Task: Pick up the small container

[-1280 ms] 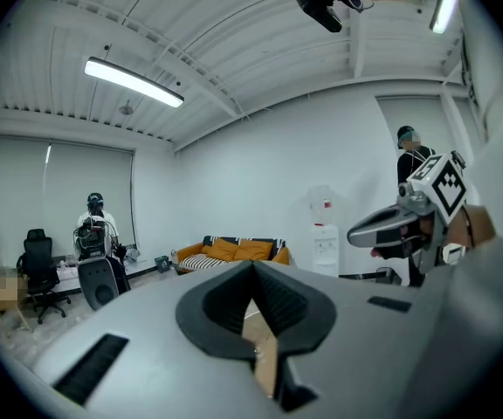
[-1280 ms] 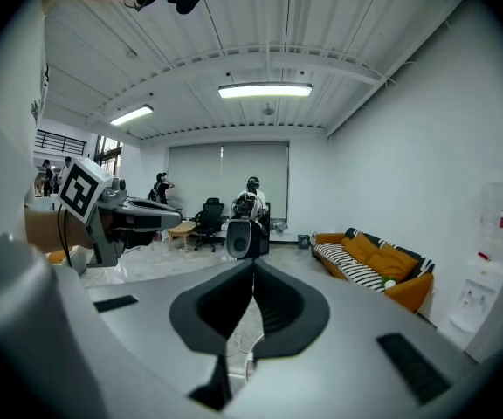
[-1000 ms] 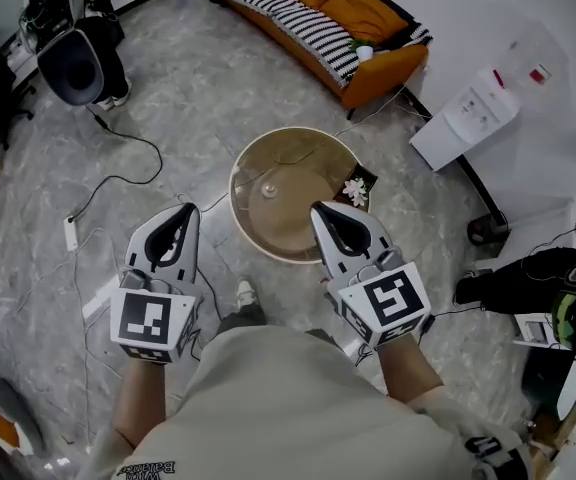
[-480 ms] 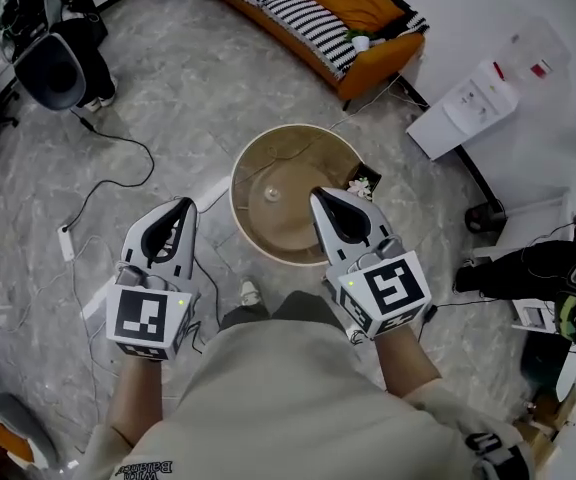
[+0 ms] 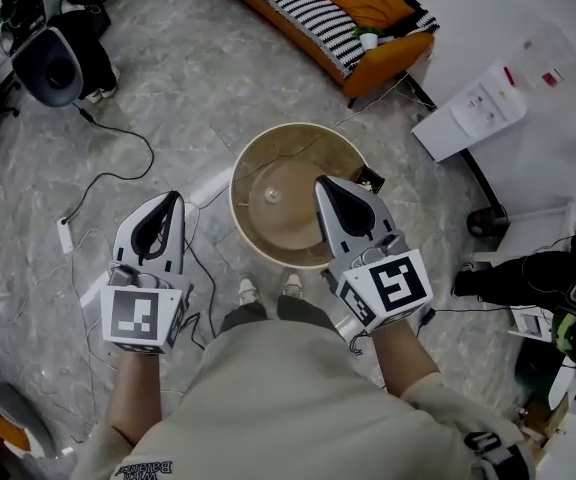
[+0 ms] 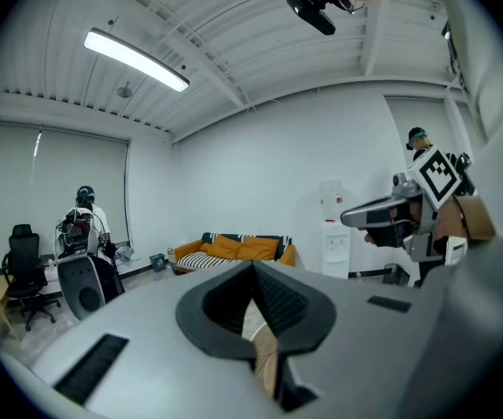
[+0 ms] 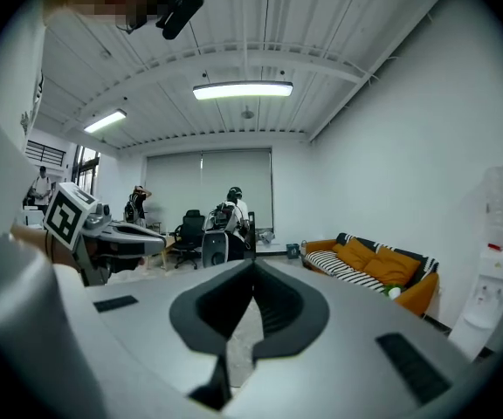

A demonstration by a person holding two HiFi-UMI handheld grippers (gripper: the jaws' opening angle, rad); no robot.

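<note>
A small pale round container (image 5: 272,194) sits near the middle of a round beige table (image 5: 258,158) in the head view. My right gripper (image 5: 325,183) hangs over the table's right half, a short way right of the container, shut and holding nothing. My left gripper (image 5: 171,200) is off the table's left edge over the floor, also shut and empty. In the left gripper view the jaws (image 6: 253,267) meet at their tips and point level into the room. The right gripper view shows its jaws (image 7: 253,265) closed likewise. Neither gripper view shows the container.
An orange sofa with a striped blanket (image 5: 338,8) stands beyond the table. A white water dispenser (image 5: 478,113) is at the right wall. Cables and a power strip (image 5: 68,234) lie on the floor at left. A small dark box (image 5: 370,180) sits beside the table. A seated person (image 5: 538,278) is at far right.
My left gripper has drifted a little down and left, away from the table. The right gripper stays over the table's right side. The person's shoes have come into view below the table.
</note>
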